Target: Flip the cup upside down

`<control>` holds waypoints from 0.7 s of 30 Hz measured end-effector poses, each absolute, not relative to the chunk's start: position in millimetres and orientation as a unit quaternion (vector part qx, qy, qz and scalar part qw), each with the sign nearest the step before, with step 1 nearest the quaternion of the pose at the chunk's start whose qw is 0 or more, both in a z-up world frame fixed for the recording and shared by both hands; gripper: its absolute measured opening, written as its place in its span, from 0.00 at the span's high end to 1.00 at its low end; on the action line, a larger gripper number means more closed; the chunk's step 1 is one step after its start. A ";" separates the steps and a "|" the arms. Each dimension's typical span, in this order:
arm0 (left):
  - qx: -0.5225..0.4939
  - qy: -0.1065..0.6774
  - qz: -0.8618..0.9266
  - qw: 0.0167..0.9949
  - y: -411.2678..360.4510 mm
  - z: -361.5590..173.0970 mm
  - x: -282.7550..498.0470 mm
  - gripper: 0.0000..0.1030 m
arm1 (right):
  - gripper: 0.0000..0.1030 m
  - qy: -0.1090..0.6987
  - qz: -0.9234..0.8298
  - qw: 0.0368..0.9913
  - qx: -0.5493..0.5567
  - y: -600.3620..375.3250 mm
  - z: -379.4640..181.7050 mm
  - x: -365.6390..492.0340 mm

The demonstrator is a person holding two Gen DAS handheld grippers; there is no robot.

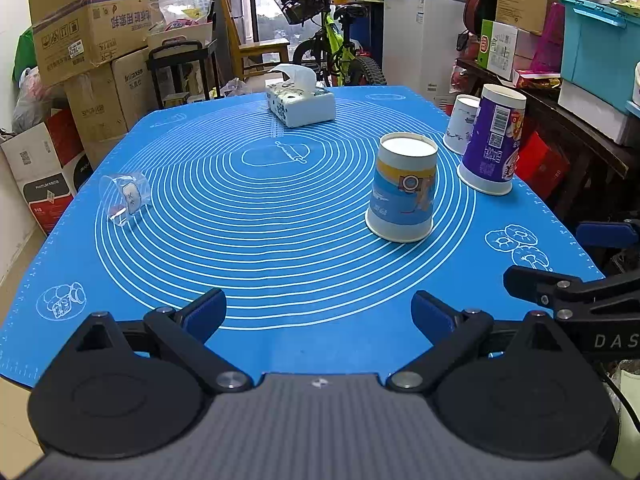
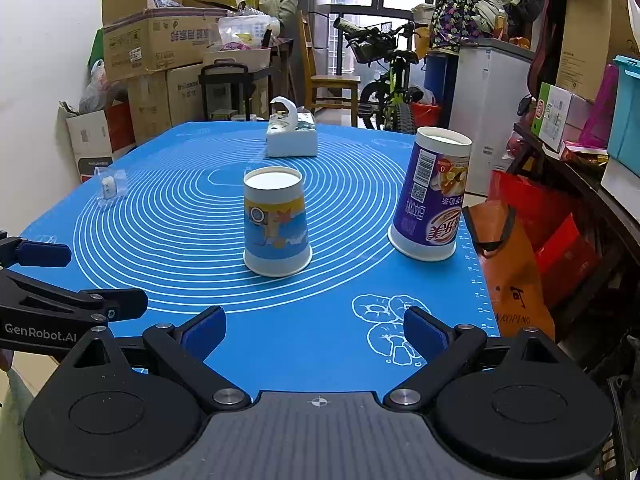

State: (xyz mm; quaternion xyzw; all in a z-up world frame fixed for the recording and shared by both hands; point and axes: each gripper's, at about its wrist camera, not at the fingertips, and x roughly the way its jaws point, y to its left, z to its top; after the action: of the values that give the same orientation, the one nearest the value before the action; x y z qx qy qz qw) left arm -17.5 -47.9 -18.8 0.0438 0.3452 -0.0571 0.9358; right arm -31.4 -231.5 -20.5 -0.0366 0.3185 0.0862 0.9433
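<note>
A blue-and-yellow paper cup (image 1: pixel 404 188) stands upside down, wide rim on the blue mat (image 1: pixel 280 240); it shows at the middle of the right wrist view (image 2: pixel 276 224). A taller purple cup (image 1: pixel 494 140) (image 2: pixel 432 196) stands upside down to its right. A white cup (image 1: pixel 462 124) stands behind the purple one, hidden in the right wrist view. My left gripper (image 1: pixel 319 314) is open and empty, low over the mat's near edge. My right gripper (image 2: pixel 315 334) is open and empty, in front of the cups; it also shows at the right edge of the left wrist view (image 1: pixel 568 268).
A white tissue box (image 1: pixel 300 106) (image 2: pixel 292 140) sits at the far side of the mat. A small clear plastic item (image 1: pixel 124 198) (image 2: pixel 110 186) lies at the left. Cardboard boxes, a bicycle, a chair and shelves crowd around the table.
</note>
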 end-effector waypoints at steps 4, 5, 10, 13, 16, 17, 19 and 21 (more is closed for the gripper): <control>0.043 0.347 -0.055 0.935 -45.8 -18.2 -16.5 0.05 | 0.07 0.318 0.086 0.943 -0.036 -231.7 -20.5 -31.4; 0.043 0.347 -0.055 0.935 -45.3 -18.0 -16.4 0.05 | 0.07 0.318 0.086 0.943 -0.036 -231.8 -20.4 -31.5; 0.044 0.347 -0.055 0.935 -45.0 -17.9 -16.2 0.05 | 0.07 0.319 0.087 0.943 -0.036 -231.6 -20.3 -31.8; 0.044 0.347 -0.055 0.935 -45.0 -17.9 -16.1 0.05 | 0.07 0.319 0.087 0.943 -0.036 -231.6 -20.3 -31.7; 0.044 0.347 -0.056 0.935 -45.0 -17.9 -16.2 0.05 | 0.07 0.319 0.086 0.943 -0.035 -232.0 -20.4 -31.8; 0.044 0.347 -0.056 0.935 -44.7 -17.9 -16.3 0.05 | 0.07 0.320 0.086 0.943 -0.035 -232.3 -20.6 -31.9; 0.044 0.348 -0.056 0.935 -44.6 -18.2 -16.0 0.05 | 0.07 0.321 0.086 0.943 -0.034 -232.1 -20.6 -32.2; 0.044 0.348 -0.056 0.935 -44.7 -18.1 -16.1 0.05 | 0.07 0.321 0.086 0.943 -0.034 -232.5 -20.9 -32.0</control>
State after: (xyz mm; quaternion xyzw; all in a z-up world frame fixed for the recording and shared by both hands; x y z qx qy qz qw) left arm -16.1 -44.7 -18.1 0.0441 0.3475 -0.0558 0.9350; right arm -32.0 -232.5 -20.9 -0.0341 0.3205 0.0863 0.9427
